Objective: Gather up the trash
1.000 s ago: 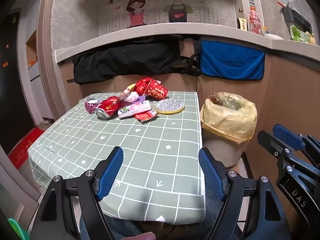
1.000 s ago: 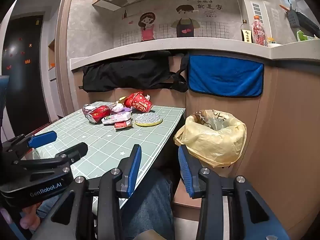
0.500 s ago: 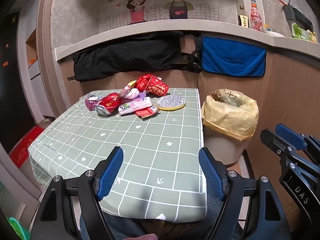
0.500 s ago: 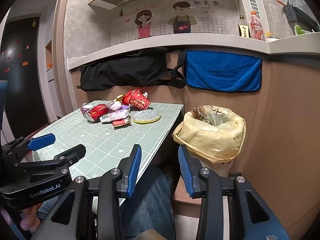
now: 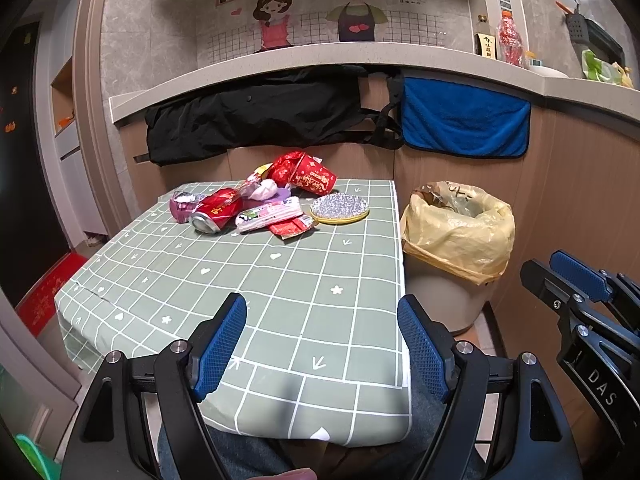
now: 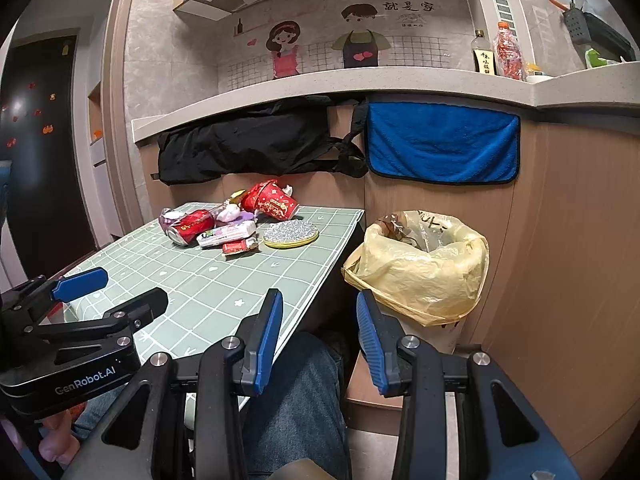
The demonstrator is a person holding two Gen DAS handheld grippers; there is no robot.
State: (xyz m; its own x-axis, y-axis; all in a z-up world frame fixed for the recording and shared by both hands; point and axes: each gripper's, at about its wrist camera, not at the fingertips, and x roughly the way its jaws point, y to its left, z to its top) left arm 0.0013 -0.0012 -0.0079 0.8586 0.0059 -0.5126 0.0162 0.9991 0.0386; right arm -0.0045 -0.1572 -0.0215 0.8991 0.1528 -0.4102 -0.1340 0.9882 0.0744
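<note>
Both grippers hang empty at the near edge of the scene. From the left wrist camera, the left gripper [image 5: 322, 344] fills the lower middle of the frame with its blue pads spread wide, nothing between them, poised over the near edge of the green checked table [image 5: 280, 280]. The right gripper [image 6: 318, 336] sits at the bottom centre of its own view, jaws parted more narrowly and likewise gripping nothing; it hovers above a denim-clad leg [image 6: 296, 392], between the table's corner and the bin. Each points forward and slightly downward.

The trash lies clustered at the far end of the table, in the upper middle of the left view: a red soda can [image 5: 216, 210] on its side, a purple foil wrapper [image 5: 180, 205] touching it, a white striped packet [image 5: 270, 213], a small red sachet [image 5: 292, 226], a red paper cup [image 5: 306, 172] tipped over, and a round glittery coaster [image 5: 340, 209]. A bin lined with a yellow bag [image 5: 460, 228] stands on the floor just beside the table, at centre right.

Behind, a black garment [image 5: 256, 120] and a blue towel [image 5: 464, 118] hang below a stone counter [image 5: 320, 58].
</note>
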